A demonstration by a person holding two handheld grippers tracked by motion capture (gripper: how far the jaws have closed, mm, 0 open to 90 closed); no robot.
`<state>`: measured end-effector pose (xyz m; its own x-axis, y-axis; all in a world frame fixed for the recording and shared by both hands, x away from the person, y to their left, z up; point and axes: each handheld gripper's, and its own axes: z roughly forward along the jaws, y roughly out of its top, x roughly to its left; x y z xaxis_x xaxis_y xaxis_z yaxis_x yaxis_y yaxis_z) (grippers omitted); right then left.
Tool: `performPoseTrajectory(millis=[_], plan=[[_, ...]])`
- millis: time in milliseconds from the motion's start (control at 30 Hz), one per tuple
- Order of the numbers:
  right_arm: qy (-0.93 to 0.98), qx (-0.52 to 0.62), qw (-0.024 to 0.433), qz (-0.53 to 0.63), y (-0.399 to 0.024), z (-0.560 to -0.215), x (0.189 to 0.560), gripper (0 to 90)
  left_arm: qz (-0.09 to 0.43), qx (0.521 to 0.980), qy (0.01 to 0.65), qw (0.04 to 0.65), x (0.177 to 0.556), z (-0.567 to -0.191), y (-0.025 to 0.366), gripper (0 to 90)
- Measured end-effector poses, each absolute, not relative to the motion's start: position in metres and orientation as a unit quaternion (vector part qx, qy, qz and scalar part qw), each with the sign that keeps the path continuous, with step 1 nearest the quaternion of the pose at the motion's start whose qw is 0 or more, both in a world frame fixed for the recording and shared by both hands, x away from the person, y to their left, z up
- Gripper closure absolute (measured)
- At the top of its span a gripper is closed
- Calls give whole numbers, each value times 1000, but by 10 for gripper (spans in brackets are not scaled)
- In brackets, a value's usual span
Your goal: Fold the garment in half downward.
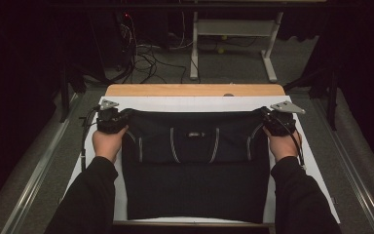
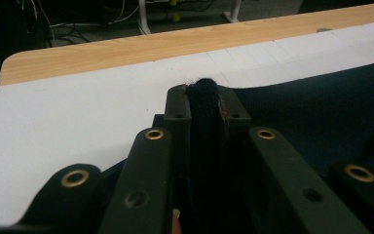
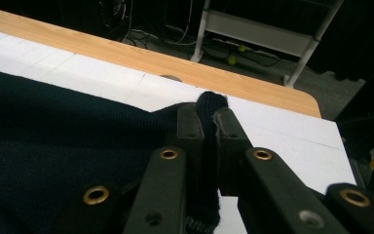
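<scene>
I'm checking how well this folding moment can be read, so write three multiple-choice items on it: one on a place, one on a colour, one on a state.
1. Where does the dark garment lie?
A. On the white board on the table
B. On the floor
C. Over a chair

2. What colour is the bare strip of table beyond the board?
A. Red
B. Light wood
C. Green

3. How do the left gripper and the right gripper stand?
A. Both wide open above the cloth
B. One shut, one open
C. Each shut on the garment

Answers: 1 A, the high view shows white board around the cloth; 2 B, a light wooden edge runs along the far side; 3 C, each gripper view shows dark fabric pinched between its jaws.
</scene>
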<state>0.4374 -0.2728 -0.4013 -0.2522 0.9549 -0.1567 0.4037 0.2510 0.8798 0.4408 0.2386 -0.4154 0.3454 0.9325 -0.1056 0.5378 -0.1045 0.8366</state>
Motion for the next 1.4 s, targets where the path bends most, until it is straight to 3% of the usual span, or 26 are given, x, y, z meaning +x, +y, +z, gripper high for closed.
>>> performPoseTrajectory(millis=[300,400,433,500,600,700,1100,1400], plan=[[706,518,329,354,-273,-427,457,826,198,696,551,414,458,-441,233,697],[707,526,319,350,-273,-434,462,806,188,696,563,405,462,-448,232,616],[707,528,315,349,-274,-437,465,776,189,695,567,400,462,-449,232,561],[709,530,312,345,-275,-440,466,628,181,692,573,401,462,-448,234,466],[698,540,314,350,-276,-438,463,418,191,687,564,417,453,-442,239,402],[698,534,308,365,-277,-433,454,342,179,683,556,439,440,-438,242,364],[706,491,294,417,-278,-440,384,291,176,711,484,479,353,-447,239,332],[701,466,272,466,-278,-457,338,256,189,721,454,488,323,-459,243,301]])
